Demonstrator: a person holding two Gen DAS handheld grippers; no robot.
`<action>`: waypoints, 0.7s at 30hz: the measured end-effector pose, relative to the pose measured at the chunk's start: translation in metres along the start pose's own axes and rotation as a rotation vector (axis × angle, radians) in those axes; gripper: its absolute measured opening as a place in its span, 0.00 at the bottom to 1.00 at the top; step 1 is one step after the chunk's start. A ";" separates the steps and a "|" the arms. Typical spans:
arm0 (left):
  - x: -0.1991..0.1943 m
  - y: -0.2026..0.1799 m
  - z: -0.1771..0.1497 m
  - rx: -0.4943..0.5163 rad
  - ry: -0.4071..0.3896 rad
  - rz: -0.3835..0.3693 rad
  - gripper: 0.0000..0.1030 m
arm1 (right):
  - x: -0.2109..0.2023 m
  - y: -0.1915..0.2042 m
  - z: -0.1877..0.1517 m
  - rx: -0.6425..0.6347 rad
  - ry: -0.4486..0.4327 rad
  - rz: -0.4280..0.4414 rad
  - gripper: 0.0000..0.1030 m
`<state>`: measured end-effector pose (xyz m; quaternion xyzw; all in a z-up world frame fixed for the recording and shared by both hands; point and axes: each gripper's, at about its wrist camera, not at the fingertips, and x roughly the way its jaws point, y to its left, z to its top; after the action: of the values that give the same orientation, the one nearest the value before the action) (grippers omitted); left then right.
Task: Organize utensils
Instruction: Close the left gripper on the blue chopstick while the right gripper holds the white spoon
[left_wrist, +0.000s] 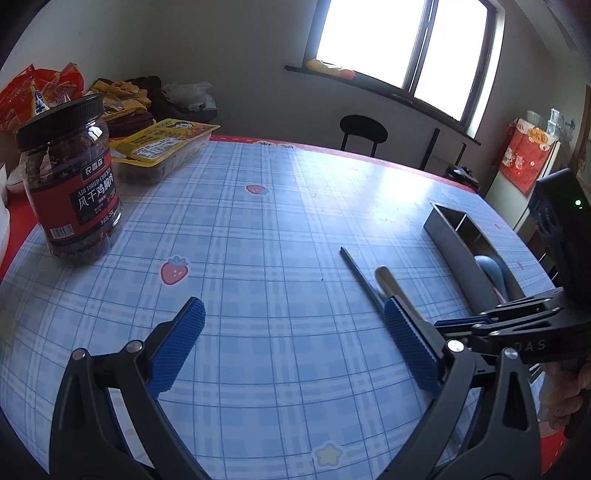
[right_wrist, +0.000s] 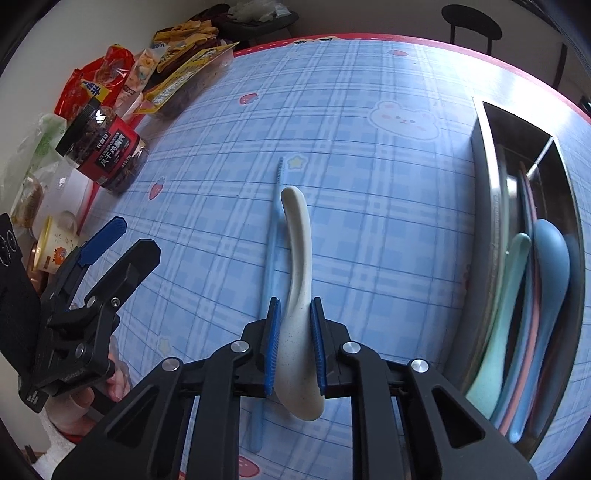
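Clamping the white spoon (right_wrist: 295, 280) near its bowl end, my right tool (right_wrist: 295, 347) has both blue pads (right_wrist: 271, 343) pressed against the spoon's sides, low in the centre of the right wrist frame. I see the handle curve up toward the middle of the frame. A blue chopstick (right_wrist: 274, 229) lies on the counter (right_wrist: 369, 184) just left of the spoon and runs partly beneath it. At the right edge of that frame sits the metal utensil box (right_wrist: 484, 206), divided into compartments; the nearer one holds a pale green spoon (right_wrist: 506, 295) and a blue spoon (right_wrist: 550, 266) lying side by side, with more utensils under them that I cannot tell apart.

From the left wrist view, my left tool (left_wrist: 291, 343) hangs above the checked cloth with its jaws wide and nothing between them, bottom centre of the frame. My right tool appears there at the right edge, beside the box (left_wrist: 454, 236).

Further out, a jar of dried chicken (left_wrist: 70, 184) stands at the left of that frame, with a yellow-labelled tray (left_wrist: 166, 147) and snack bags (left_wrist: 40, 92) behind it in the upper left.
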<state>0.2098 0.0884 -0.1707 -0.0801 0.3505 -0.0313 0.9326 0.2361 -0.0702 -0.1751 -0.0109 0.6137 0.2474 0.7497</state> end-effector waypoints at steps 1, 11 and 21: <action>0.002 -0.002 0.001 0.008 0.013 0.012 0.93 | -0.001 -0.002 0.000 0.003 -0.002 -0.008 0.16; 0.042 -0.046 0.015 0.219 0.134 0.054 0.92 | -0.005 -0.009 -0.002 -0.008 -0.029 -0.047 0.16; 0.069 -0.060 0.014 0.344 0.216 0.059 0.89 | -0.007 -0.012 -0.002 -0.026 -0.037 -0.061 0.16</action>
<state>0.2714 0.0233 -0.1947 0.0943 0.4402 -0.0719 0.8900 0.2378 -0.0835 -0.1728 -0.0347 0.5959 0.2325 0.7679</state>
